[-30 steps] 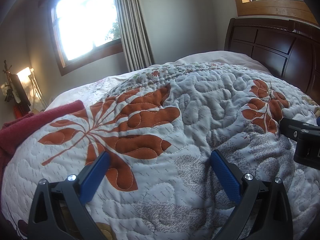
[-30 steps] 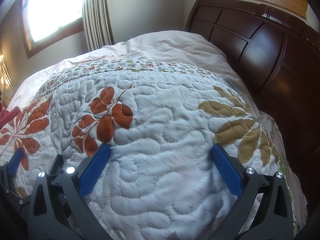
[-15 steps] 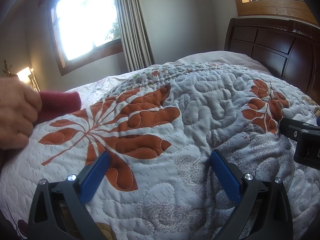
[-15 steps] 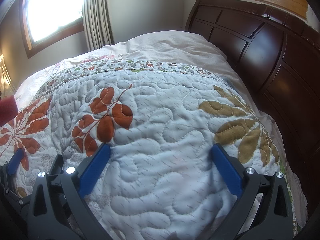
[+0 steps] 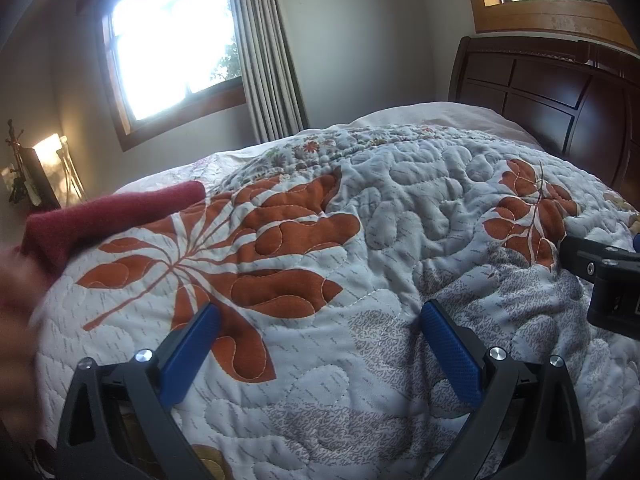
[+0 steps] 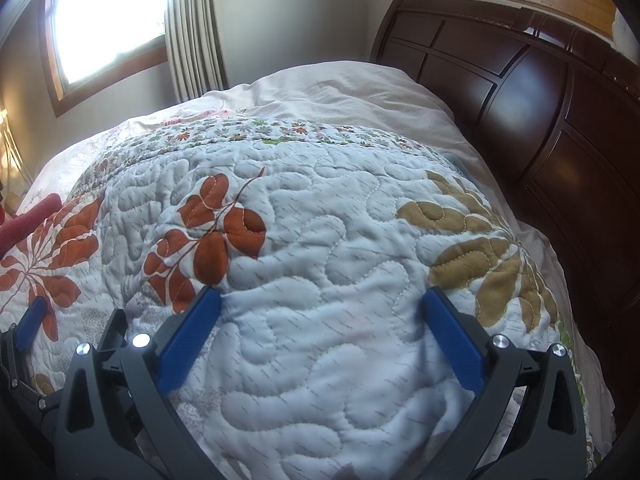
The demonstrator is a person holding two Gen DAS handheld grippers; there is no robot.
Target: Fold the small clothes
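Note:
A dark red knitted garment (image 5: 108, 216) is raised off the quilt at the far left of the left wrist view, held by a blurred bare hand (image 5: 16, 292) at the frame's edge. The same red garment (image 6: 30, 220) shows at the left border of the right wrist view. My left gripper (image 5: 320, 320) rests low over the quilt, open, with nothing between its blue fingers. My right gripper (image 6: 322, 304) is likewise open and empty over the quilt. The right gripper's black body (image 5: 604, 280) shows at the right edge of the left wrist view.
A quilted bedspread (image 6: 320, 240) with orange and tan leaf prints covers the bed. A dark wooden headboard (image 6: 520, 92) rises at the right. A pale pillow (image 6: 340, 88) lies at the head. A window with curtains (image 5: 264, 52) is behind, and a lit nightstand (image 5: 36, 168) is at far left.
The red garment lay flat on the quilt a second ago; a hand came in from the left, gripped it and now holds it lifted and stretched. Both grippers have stayed still.

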